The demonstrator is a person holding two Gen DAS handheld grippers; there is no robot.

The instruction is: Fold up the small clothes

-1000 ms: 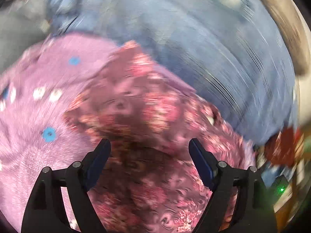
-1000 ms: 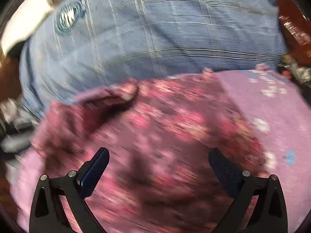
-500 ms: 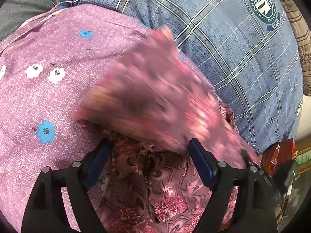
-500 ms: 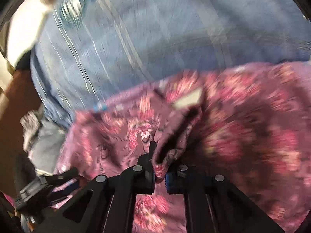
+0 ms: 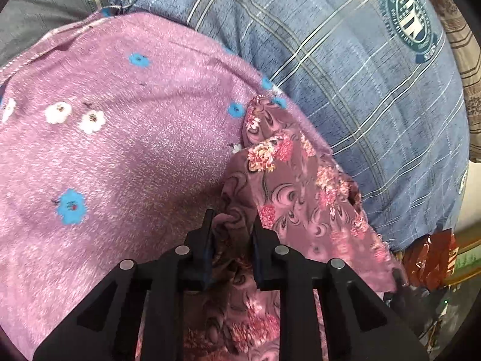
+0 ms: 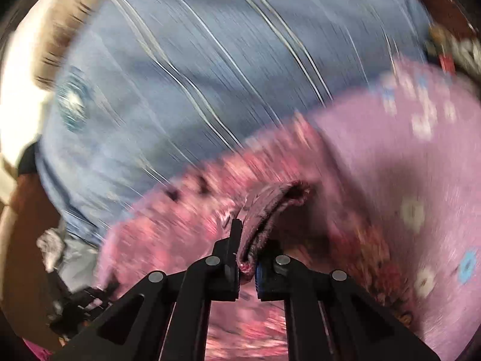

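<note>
A small mauve garment with pink flowers (image 5: 303, 186) lies crumpled on a lilac cloth with blue and white flowers (image 5: 120, 138). My left gripper (image 5: 231, 225) is shut on a bunched fold of the mauve garment near its left edge. In the right wrist view, which is blurred by motion, my right gripper (image 6: 245, 249) is shut on another edge of the same garment (image 6: 186, 210), whose hem arches up between the fingers. The lilac cloth (image 6: 390, 162) lies to the right there.
A blue plaid sheet with a round crest (image 5: 360, 75) covers the surface beyond both cloths and also shows in the right wrist view (image 6: 180, 75). Grey fabric (image 5: 45, 9) lies at the far left. Red packaging (image 5: 430, 258) and clutter sit at the right edge.
Both grippers were open over the mauve garment. The right gripper closed on an edge first, then the left closed on a fold. The garment has been pulled and shifted right.
</note>
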